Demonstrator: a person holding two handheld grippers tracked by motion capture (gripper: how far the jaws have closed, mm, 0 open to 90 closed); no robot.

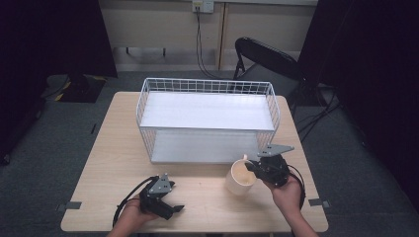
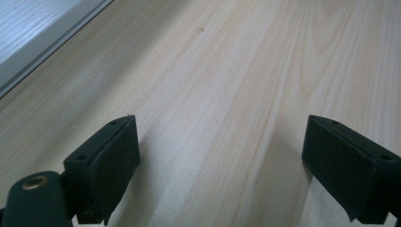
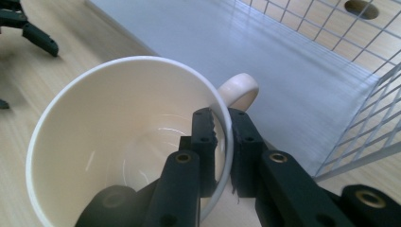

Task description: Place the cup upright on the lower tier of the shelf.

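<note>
Right up against the lens, the right tool (image 3: 222, 142) is pinching the rim of the cream mug (image 3: 127, 137), one jaw inside the wall and one outside, just beside the handle. So the grab looks done.

Pulling back to the biggest thing out here: the wooden surface (image 1: 113, 148) is carrying a white wire rack (image 1: 207, 118) with two tiers, a top shelf and a lower white board open toward the person. Both tiers are looking bare. The mug (image 1: 240, 177) is sitting or hovering just in front of the rack's right front corner; whether its base is off the wood I cannot tell. The right tool (image 1: 253, 167) is gripping its near-right rim, with the person's hand behind it.

Over on the left, the left tool (image 1: 173, 207) is resting low near the front edge, jaws standing wide apart with nothing between them but bare wood grain, well clear of the mug.

My read: pick-up achieved, placement outstanding. The mug is heading, I would judge, for the rack, and what is left is carrying it in, setting it down upright and letting go.
</note>
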